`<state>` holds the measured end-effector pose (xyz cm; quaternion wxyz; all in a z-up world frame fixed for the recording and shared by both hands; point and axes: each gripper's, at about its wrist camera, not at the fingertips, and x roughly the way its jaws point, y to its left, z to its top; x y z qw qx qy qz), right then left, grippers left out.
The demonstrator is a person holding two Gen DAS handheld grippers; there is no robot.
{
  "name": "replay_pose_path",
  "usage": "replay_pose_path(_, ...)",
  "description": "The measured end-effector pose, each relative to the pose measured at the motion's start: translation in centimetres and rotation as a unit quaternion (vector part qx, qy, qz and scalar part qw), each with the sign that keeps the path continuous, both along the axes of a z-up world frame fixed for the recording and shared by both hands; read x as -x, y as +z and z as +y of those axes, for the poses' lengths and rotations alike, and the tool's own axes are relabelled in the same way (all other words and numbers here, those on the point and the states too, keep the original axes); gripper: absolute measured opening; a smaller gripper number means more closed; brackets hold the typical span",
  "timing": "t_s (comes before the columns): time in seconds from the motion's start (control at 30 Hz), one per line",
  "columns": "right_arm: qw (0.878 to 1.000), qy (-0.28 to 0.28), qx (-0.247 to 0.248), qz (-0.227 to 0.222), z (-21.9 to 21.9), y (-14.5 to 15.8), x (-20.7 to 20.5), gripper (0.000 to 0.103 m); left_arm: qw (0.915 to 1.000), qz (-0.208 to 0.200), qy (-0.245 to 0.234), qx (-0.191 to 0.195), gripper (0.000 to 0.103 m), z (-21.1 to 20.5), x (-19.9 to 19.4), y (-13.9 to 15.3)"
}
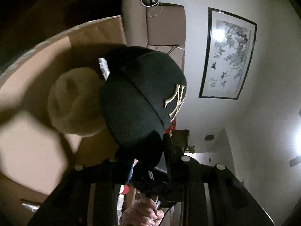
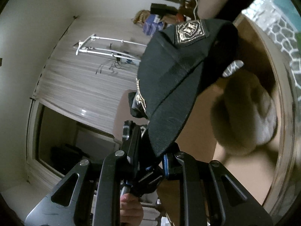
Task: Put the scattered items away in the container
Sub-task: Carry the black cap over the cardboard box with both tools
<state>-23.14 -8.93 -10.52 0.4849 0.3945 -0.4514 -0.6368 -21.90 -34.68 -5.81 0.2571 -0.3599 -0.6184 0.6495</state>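
Through the left wrist view I see the box [image 1: 47,60], an open cardboard carton, filling the left side, and inside it lies a cream fluffy bundle [image 1: 75,103] resting on the bottom, with a small silvery packet [image 1: 103,67] just beyond it, partly hidden. My left gripper [image 1: 150,162] has its jaws drawn nearly together, clamped on the edge of the cap [image 1: 143,94], a dark cap with a gold embroidered logo; the cloth bunches between the fingers and hides the pads. The cap hangs over the box's opening, in front of the fluffy bundle, its crown stretching away from the gripper toward the sofa [image 1: 161,26] and the logo facing the wall with the framed picture [image 1: 229,54]. A hand [image 1: 144,212] grips the handle below. From the right wrist view, the same box [image 2: 250,98] takes up the right side, with the fluffy bundle [image 2: 244,116] inside it, blurred, and the silvery packet [image 2: 233,67] beside the cap's far edge. My right gripper [image 2: 156,156] also stands almost closed, pinching the rim of the cap [image 2: 178,75], whose flat brim runs away from the fingers, up toward the top of the frame, carrying a gold sticker [image 2: 190,31] near its far end. The cap sits between the two grippers, above the box rather than in it. A hand [image 2: 129,209] shows under the linkage.
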Motion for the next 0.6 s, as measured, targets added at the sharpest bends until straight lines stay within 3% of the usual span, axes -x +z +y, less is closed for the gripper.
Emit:
replay_pose_path(0.3, 0.999, 0.004, -0.021, -0.031, -1.3, -2.4, -3.8, 0.018, 0.9987, -0.050, -0.001, 0.009, 0.031, -1.5, -3.7, -2.9)
replay_pose_path(0.47, 0.997, -0.006, -0.024, -0.077, -0.6, -3.3, -5.3, 0.019, 0.9973, -0.063, -0.019, 0.031, 0.031, -0.6, -5.5, -2.2)
replay_pose_path(0.6, 0.994, -0.013, -0.077, -0.082, -0.9, -3.1, -4.6, 0.022, 0.9956, -0.080, -0.017, 0.047, 0.031, -0.8, -4.9, -2.6)
